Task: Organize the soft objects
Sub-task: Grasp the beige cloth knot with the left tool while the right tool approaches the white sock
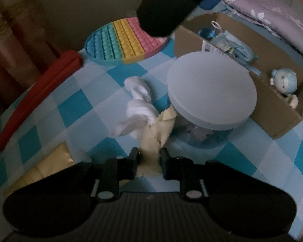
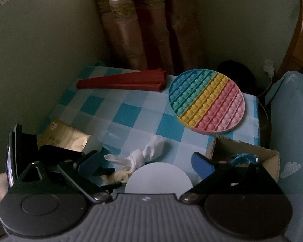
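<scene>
Right, the left gripper [image 1: 149, 157] is low over the blue-and-white checked cloth [image 1: 74, 109], and its two black fingers [image 1: 134, 157] are pinched onto the near end of a pale yellow cloth [image 1: 157, 129], with the fabric bunched between the pads. That yellow cloth runs away from the fingers toward a white sock [image 1: 138, 109], which lies knotted and crumpled on the checks, the two touching where they cross. Just beside them on the right stands a clear jar with a pale round lid [image 1: 211, 92], the yellow fabric brushing its base. Behind the jar sits an open cardboard box [image 1: 272, 109], and a small blue plush toy [image 1: 283, 81] leans in its near corner, with blue packaged items deeper inside. Farther back, a round rainbow pop-it pad [image 1: 123, 40] lies flat, and a folded red fan [image 1: 38, 98] rests along the left edge of the cloth.

Over on the right wrist view, the right gripper [image 2: 149, 165] hovers above the jar lid, its blue-tipped fingers [image 2: 203, 165] spread wide apart and holding nothing. Between them the sock [image 2: 147, 153] and a scrap of yellow cloth [image 2: 121, 175] show, and a gold foil packet [image 2: 64, 137] lies to the left near the wall
</scene>
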The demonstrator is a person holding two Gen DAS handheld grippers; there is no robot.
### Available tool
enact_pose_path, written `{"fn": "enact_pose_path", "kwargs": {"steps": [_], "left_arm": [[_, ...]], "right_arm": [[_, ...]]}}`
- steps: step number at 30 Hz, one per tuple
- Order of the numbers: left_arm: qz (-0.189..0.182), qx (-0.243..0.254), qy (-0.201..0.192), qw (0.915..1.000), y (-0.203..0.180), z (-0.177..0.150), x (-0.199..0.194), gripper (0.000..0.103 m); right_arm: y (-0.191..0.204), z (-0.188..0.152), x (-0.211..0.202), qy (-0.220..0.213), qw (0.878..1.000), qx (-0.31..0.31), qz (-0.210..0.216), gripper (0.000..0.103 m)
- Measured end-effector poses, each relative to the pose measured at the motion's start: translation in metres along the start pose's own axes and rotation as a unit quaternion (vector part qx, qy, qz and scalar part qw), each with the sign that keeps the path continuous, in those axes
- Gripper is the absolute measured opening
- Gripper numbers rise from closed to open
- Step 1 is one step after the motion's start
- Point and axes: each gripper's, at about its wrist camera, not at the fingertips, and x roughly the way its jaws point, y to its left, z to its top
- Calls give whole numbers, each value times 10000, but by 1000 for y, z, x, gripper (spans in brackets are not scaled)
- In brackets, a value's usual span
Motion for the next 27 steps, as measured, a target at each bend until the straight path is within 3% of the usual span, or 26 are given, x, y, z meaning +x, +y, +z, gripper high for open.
{"fn": "enact_pose_path", "kwargs": {"steps": [8, 14, 19, 21, 27], "left_arm": [[-44, -81, -67, 9999, 3, -1, 3, 19], [-116, -355, -255, 9990, 2, -8, -19, 19], [0, -431, -336, 9985, -4, -16, -40, 19], [-18, -482, -411, 9980, -6, -20, -47, 19], [-10, -640, -622, 9960, -12, -35, -65, 19]], "right_arm": [[1, 8, 11, 78, 9999, 54, -65, 99], [5, 27, 31, 317, 9993, 117, -182, 98], [16, 48, 69, 1006, 9947, 137, -166, 93], [22, 51, 90, 1446, 9893, 87, -156, 86], [43, 50, 132, 2152, 9732, -372, -715, 78]]}}
